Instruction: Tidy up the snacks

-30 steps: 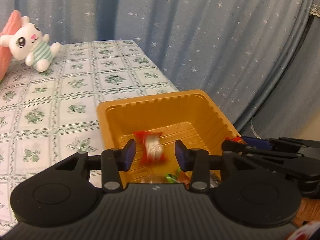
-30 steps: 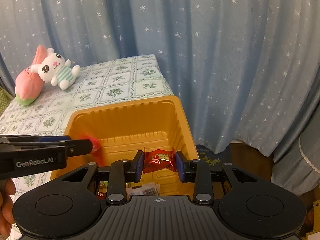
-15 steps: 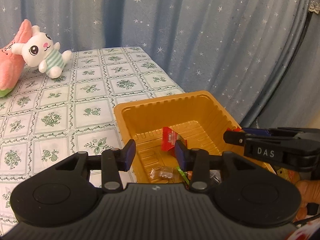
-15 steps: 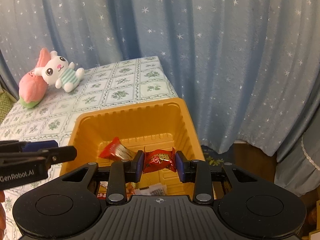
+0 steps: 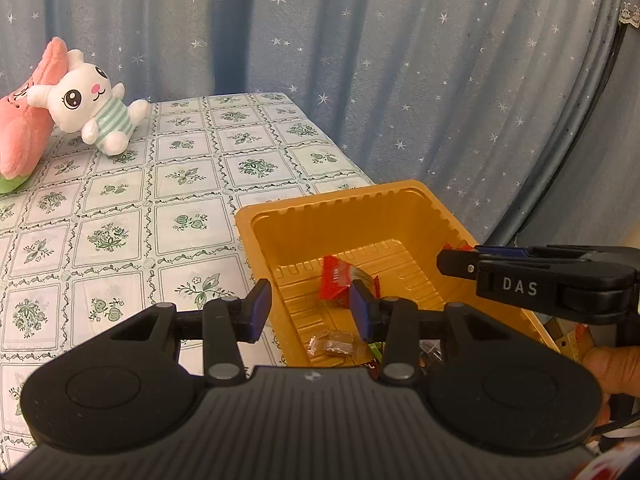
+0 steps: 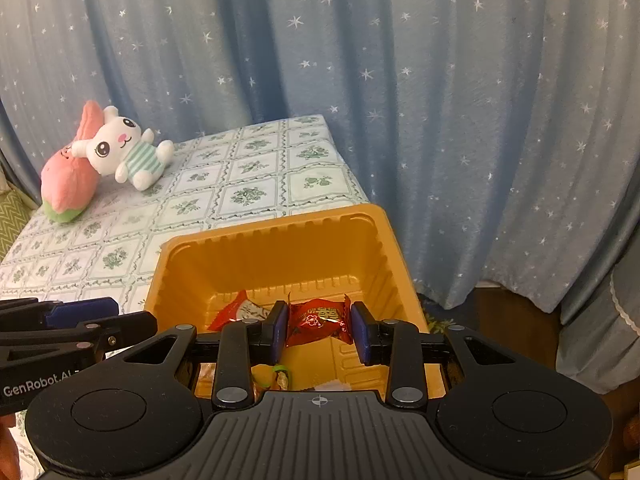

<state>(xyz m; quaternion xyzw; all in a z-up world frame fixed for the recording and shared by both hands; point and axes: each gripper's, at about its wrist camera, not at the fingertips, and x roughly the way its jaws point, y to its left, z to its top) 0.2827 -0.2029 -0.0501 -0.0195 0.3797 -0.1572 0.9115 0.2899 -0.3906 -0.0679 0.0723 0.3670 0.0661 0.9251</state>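
An orange plastic tray (image 5: 320, 205) (image 6: 280, 225) stands at the table's right edge. My left gripper (image 5: 310, 308) (image 6: 120, 316) hangs open and empty over the tray's near left wall. Beyond its fingers a red-and-white snack packet (image 5: 335, 280) (image 6: 236, 313) lies on the tray floor. My right gripper (image 6: 320, 330) (image 5: 444, 258) is shut on a red wrapped candy (image 6: 318, 319) above the tray's right half. A clear-wrapped candy (image 5: 334, 344) and a green-wrapped one (image 6: 280, 372) lie at the tray's near end, partly hidden by the grippers.
A white plush rabbit (image 5: 92, 109) (image 6: 124, 152) leans on a pink plush (image 5: 24, 136) at the far left of the floral tablecloth (image 5: 120, 232). A starry blue curtain (image 5: 400, 80) hangs behind and to the right. A thumb (image 5: 612, 368) shows by the right gripper.
The red-and-white packet, between my left gripper's jaws a second ago, now lies on the tray floor. The left gripper has drawn back leftward. The right gripper still holds its candy.
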